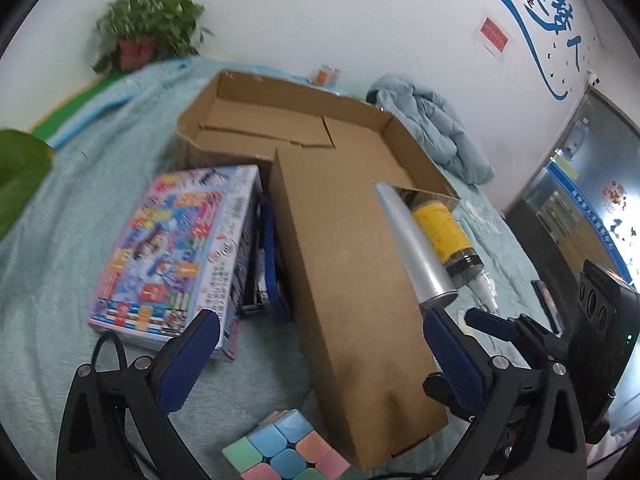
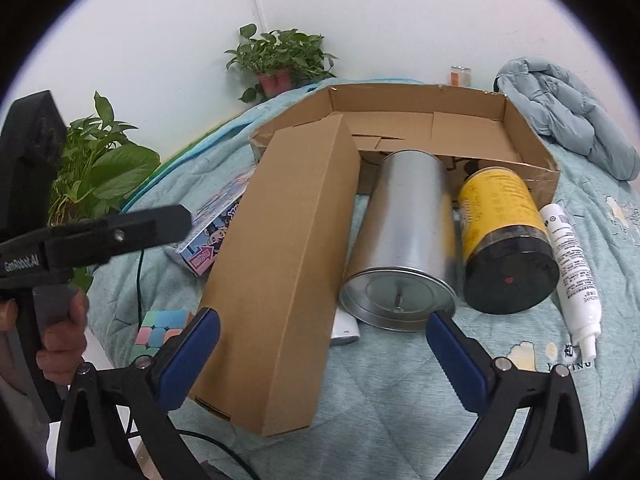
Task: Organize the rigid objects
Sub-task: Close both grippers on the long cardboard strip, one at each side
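Both claws [image 2: 322,352] wide; long carton [image 2: 276,264] lies lengthwise toward tray.

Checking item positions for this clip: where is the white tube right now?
In the right wrist view the white tube lies on the bedspread at far right, just right of the yellow canister, cap toward the camera.

Both wrist views are looking down at a slant, close over the long carton [image 1: 352,280] on the bed. The left view is sitting at the carton's near end, the right view [image 2: 276,264] just beside it toward the tins. Both are sharing the carton and the tray [image 1: 288,120] [image 2: 420,120] behind it.
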`<state>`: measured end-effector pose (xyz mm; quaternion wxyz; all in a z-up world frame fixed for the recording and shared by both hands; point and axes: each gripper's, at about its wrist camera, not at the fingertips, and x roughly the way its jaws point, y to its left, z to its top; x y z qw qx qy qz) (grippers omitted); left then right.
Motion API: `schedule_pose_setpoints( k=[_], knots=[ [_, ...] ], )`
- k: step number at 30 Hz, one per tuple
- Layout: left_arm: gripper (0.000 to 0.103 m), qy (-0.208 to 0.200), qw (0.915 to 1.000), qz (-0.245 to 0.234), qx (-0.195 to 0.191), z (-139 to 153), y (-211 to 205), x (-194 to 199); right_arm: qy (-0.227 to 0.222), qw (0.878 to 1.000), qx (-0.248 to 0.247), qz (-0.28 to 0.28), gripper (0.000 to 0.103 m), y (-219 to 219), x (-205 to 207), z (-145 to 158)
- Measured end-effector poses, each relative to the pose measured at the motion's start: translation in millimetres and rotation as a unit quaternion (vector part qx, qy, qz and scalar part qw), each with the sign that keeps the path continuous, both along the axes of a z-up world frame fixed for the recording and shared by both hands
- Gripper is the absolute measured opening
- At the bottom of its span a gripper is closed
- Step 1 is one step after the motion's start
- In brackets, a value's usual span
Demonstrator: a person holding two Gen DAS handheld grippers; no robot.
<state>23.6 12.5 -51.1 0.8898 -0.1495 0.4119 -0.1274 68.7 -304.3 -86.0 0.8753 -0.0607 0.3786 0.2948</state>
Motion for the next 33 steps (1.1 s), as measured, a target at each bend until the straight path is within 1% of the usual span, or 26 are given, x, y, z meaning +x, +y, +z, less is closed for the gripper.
schedule_pose_setpoints(
  k=[4,6,10,13,16,19,21,24,29,33],
  knots=[
    [0.102,0.042,0.9974,-0.031,-0.050,-18,2,20,0.035,0.999,0.014,0.021,0.103,12,9,-5],
    [0.102,0.060,0.9952,-0.049,-0.060,-25,-1,30,0.052,0.998,0.011,0.029,0.103,18,12,-10],
    [0.102,0.086,0.9923,-0.073,-0.051,-35,-11,41,0.071,0.997,-0.013,0.038,0.103,30,15,-17],
    [0.102,0.105,0.9899,-0.081,-0.051,-43,-18,46,0.100,0.994,-0.021,0.029,0.102,32,22,-24],
    [0.102,0.124,0.9871,-0.091,-0.047,-51,-24,52,0.127,0.992,-0.008,0.024,0.102,31,29,-27],
    [0.102,0.146,0.9823,-0.105,-0.053,-59,-31,57,0.141,0.990,-0.003,0.026,0.100,33,34,-26],
    [0.102,0.162,0.9785,-0.110,-0.066,-64,-34,61,0.151,0.988,0.000,0.034,0.098,34,36,-27],
    [0.101,0.165,0.9778,-0.115,-0.059,-63,-39,64,0.179,0.983,0.011,0.037,0.097,35,41,-31],
    [0.101,0.188,0.9731,-0.129,-0.038,-70,-54,70,0.177,0.983,0.007,0.038,0.097,38,40,-32],
    [0.101,0.192,0.9737,-0.120,-0.027,-67,-59,72,0.175,0.984,0.001,0.038,0.097,44,40,-32]
  ],
)
